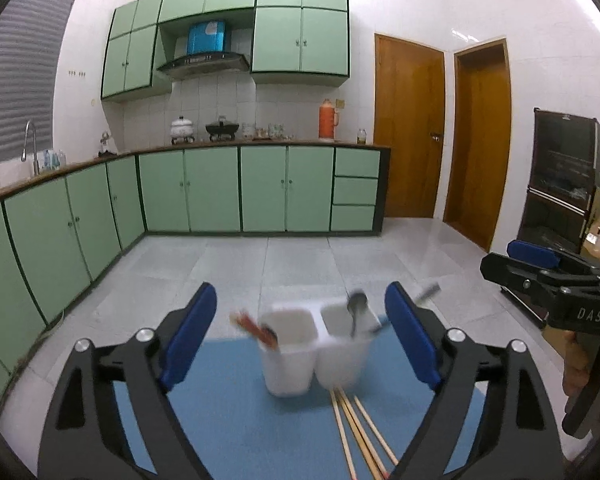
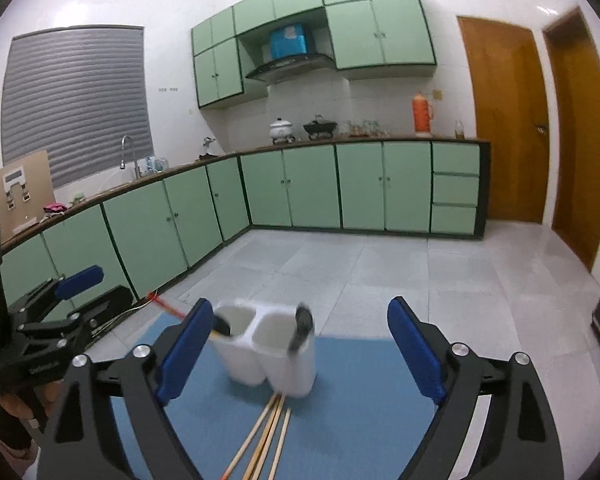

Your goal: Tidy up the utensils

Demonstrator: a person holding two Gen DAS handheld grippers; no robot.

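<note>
White plastic makes up the two-compartment utensil holder (image 1: 316, 348), which stands upright on a blue mat (image 1: 236, 432) directly ahead of the left hand-held gripper (image 1: 300, 340), framed between its blue pads. That gripper is spread wide and grips nothing. The right hand-held gripper (image 2: 300, 344) is likewise spread and empty, with the holder ahead and slightly toward its left finger.

Sorting looks partly done. The compartment nearer the left gripper's left finger holds a red-handled utensil (image 1: 256, 328) that leans outward; motion blur hides what kind it is. The other compartment holds a metal spoon (image 1: 356, 312), bowl up, so handles go down and working ends stay reachable.

Four wooden chopsticks (image 1: 356, 432) lie flat on the mat, just in front of the holder's base and running back beneath the grippers, tips close to or touching the holder; which, I cannot tell. They seem the remaining items.

Both grippers hang above the mat with jaws apart, probably ready to pick a chopstick. Thin, round sticks lying together may roll or come up in pairs.
</note>
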